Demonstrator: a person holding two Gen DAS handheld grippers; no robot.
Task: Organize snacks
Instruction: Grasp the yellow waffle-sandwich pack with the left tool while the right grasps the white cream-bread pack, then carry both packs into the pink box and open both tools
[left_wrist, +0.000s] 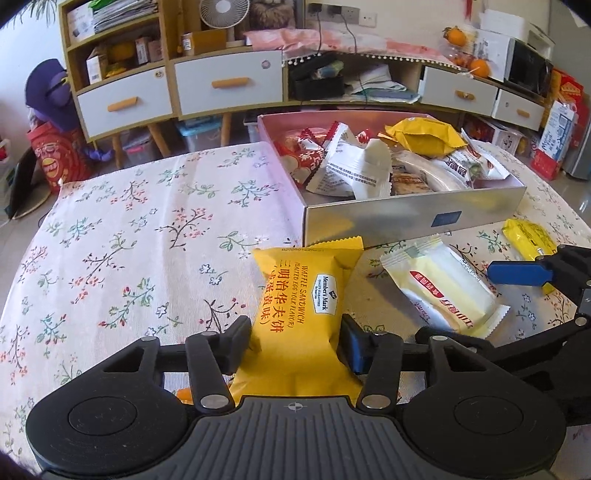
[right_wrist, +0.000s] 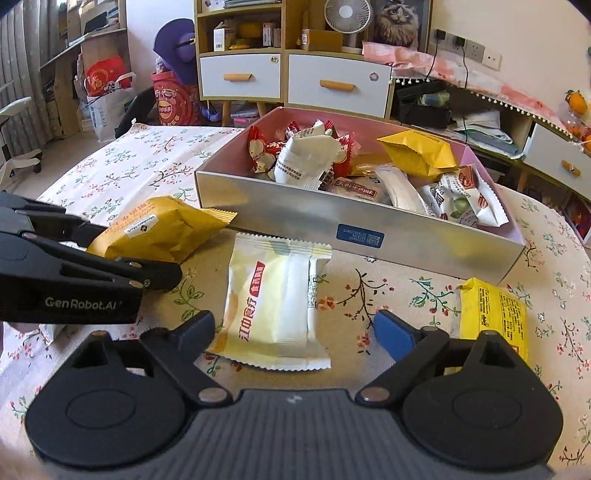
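A yellow waffle sandwich packet (left_wrist: 303, 291) lies on the floral tablecloth in front of the silver snack box (left_wrist: 388, 218). My left gripper (left_wrist: 297, 332) is shut on its near half, and the wrapper is pinched in between the pads. The right wrist view shows the same packet (right_wrist: 159, 229) in the left gripper (right_wrist: 138, 254). A cream packet with a red label (right_wrist: 273, 314) lies flat between the fingers of my right gripper (right_wrist: 295, 330), which is open, its blue pad (right_wrist: 391, 332) clear of the wrapper. The box (right_wrist: 295, 218) holds several snack packets.
A small bright yellow packet (right_wrist: 491, 310) lies right of the right gripper, near the box's corner. Bare tablecloth (left_wrist: 129, 240) spreads to the left of the box. Behind the table stands a low cabinet with white drawers (left_wrist: 225, 83).
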